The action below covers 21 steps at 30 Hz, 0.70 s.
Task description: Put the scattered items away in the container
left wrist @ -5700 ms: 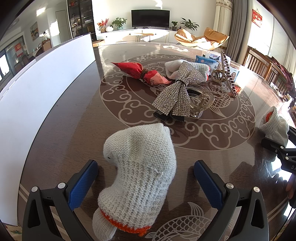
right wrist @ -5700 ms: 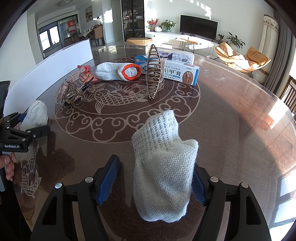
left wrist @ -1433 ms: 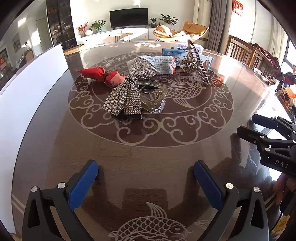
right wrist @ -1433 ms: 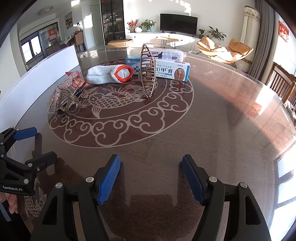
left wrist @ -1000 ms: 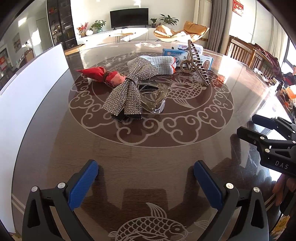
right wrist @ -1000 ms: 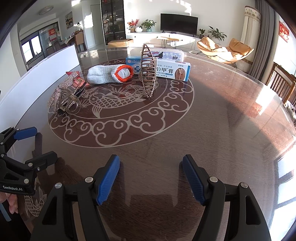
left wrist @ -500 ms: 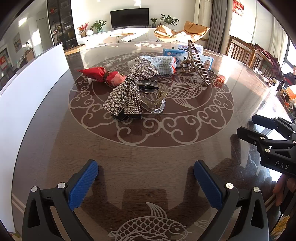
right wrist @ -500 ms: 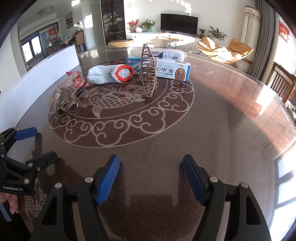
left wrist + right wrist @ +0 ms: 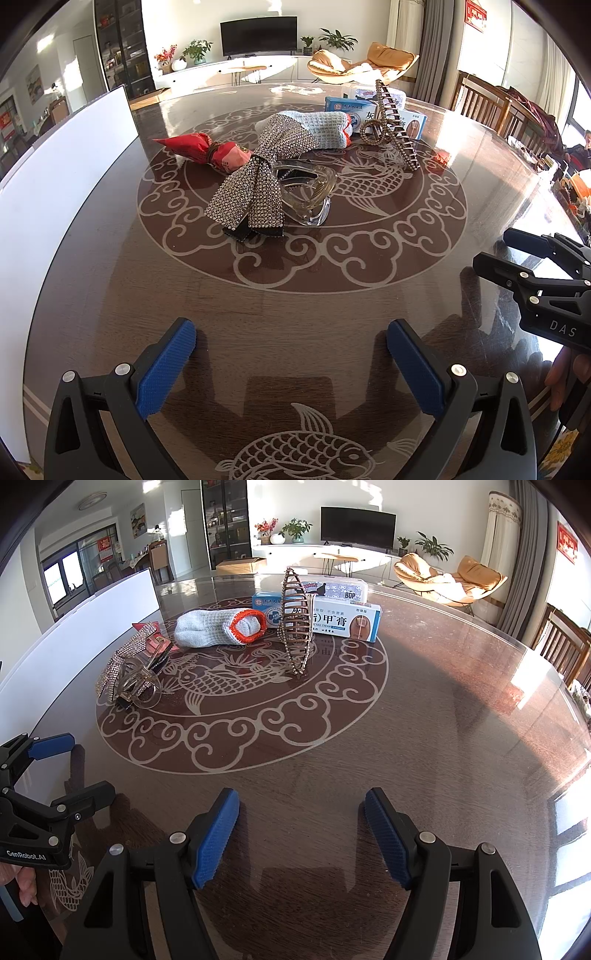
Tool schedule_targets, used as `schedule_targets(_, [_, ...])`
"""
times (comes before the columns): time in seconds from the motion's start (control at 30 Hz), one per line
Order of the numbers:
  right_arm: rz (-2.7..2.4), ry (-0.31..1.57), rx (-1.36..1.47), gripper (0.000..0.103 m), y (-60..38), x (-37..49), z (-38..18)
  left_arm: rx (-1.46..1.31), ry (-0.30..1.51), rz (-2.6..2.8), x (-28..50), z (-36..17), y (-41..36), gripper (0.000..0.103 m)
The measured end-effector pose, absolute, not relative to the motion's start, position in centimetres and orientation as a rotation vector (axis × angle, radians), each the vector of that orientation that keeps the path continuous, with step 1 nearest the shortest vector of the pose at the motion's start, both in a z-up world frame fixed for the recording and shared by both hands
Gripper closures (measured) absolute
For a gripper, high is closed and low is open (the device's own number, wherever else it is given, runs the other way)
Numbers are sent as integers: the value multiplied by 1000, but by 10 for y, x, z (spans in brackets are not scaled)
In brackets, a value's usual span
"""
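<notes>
While my left claw [image 9: 291, 365] and right claw [image 9: 301, 836] hung open and empty over the desk [image 9: 295, 302], the bow [image 9: 255, 188], clips and glove [image 9: 218, 626] lay clustered ahead.

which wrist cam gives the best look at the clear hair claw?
Left wrist. The clear hair claw lies near frame centre, its outline and spring visible, with the rhinestone bow overlapping only its left edge. In the right wrist view, the claw is smaller, off to the left and bunched against the bow.
</notes>
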State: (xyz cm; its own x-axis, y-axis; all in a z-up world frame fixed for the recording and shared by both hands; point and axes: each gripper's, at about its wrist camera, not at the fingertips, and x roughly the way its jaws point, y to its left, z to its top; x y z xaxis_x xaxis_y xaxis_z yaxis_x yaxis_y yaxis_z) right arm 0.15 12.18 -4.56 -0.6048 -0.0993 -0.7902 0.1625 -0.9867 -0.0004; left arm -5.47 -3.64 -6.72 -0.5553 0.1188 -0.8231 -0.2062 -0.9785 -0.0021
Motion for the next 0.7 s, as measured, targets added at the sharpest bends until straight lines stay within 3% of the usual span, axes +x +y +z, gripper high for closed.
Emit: schedule_targets(0.7, [-2687, 107, 1318, 31, 122, 0, -47, -1373, 139, 2615, -54, -68, -36, 0])
